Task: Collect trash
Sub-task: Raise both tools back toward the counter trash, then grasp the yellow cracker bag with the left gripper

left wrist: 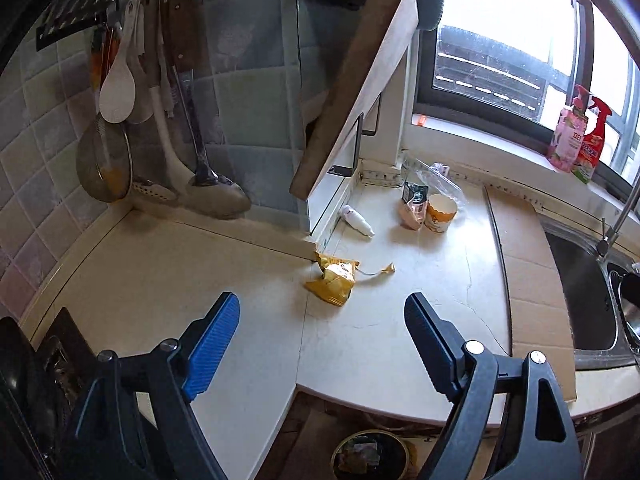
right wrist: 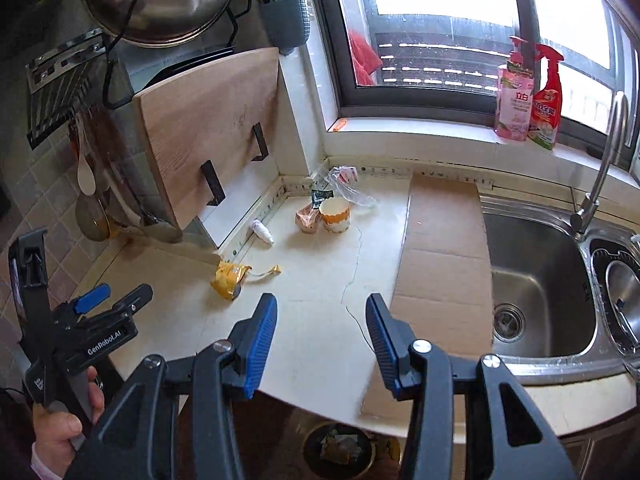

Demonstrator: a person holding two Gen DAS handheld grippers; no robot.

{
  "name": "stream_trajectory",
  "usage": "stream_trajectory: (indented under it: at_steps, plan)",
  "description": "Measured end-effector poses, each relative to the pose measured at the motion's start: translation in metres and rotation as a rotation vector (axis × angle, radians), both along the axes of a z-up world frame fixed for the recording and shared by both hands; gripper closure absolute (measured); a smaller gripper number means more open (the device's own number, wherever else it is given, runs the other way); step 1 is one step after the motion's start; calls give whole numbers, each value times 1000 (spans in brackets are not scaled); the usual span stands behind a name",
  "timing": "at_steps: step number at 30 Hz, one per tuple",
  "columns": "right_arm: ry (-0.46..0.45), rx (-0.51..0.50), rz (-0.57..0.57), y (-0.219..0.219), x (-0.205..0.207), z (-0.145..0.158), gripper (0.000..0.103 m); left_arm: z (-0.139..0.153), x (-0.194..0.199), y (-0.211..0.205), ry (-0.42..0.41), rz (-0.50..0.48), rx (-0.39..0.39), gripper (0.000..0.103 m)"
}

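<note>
Room: where a window lights a kitchen corner, a pale desk [right wrist: 312,332] meets a steel sink [right wrist: 536,280] right.
Trash: one yellow wrapper [right wrist: 228,278] near-left; one paper cup [right wrist: 335,214], one small bottle [right wrist: 264,232] far.
Grippers: left gripper [left wrist: 320,340] and right gripper [right wrist: 321,332] both apart, empty.

At the lower left of the right wrist view, the black handheld left gripper [right wrist: 94,300] carries white lettering "GenRobot.AI" along its body. At the upper right, the pink pump bottle [right wrist: 512,96] on the windowsill bears the red characters "立白". The print on the red spray bottle [right wrist: 545,104] beside it is too small to read.
</note>
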State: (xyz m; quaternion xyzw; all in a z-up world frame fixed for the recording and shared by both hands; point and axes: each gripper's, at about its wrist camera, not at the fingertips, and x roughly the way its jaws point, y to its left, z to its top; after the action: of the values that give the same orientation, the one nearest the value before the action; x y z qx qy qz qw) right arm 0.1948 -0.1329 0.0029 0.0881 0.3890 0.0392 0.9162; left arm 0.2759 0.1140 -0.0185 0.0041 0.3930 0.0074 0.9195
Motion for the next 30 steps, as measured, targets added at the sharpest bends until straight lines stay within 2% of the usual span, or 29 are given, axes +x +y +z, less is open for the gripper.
stream_trajectory:
  at_steps: [5, 9, 16, 19, 21, 23, 30]
  plan:
    - [60, 35, 50, -20, 66, -22, 56, -36, 44, -14, 48, -3, -1, 20]
    - [105, 26, 109, -30, 114, -44, 56, -76, 81, -31, 77, -34, 32, 20]
    - [197, 47, 176, -38, 179, -87, 56, -147, 145, -36, 204, 2, 96, 21]
    - [214, 62, 185, -41, 201, -101, 56, -166, 160, -34, 259, 5, 106, 33]
    - [226, 80, 187, -43, 213, -109, 56, -177, 166, -34, 290, 7, 101, 47]
    - [230, 99, 191, -45, 226, -116, 56, -180, 168, -33, 299, 12, 80, 56]
    - [217, 109, 204, -40, 267, -134, 56, -173, 174, -52, 318, 44, -9, 62]
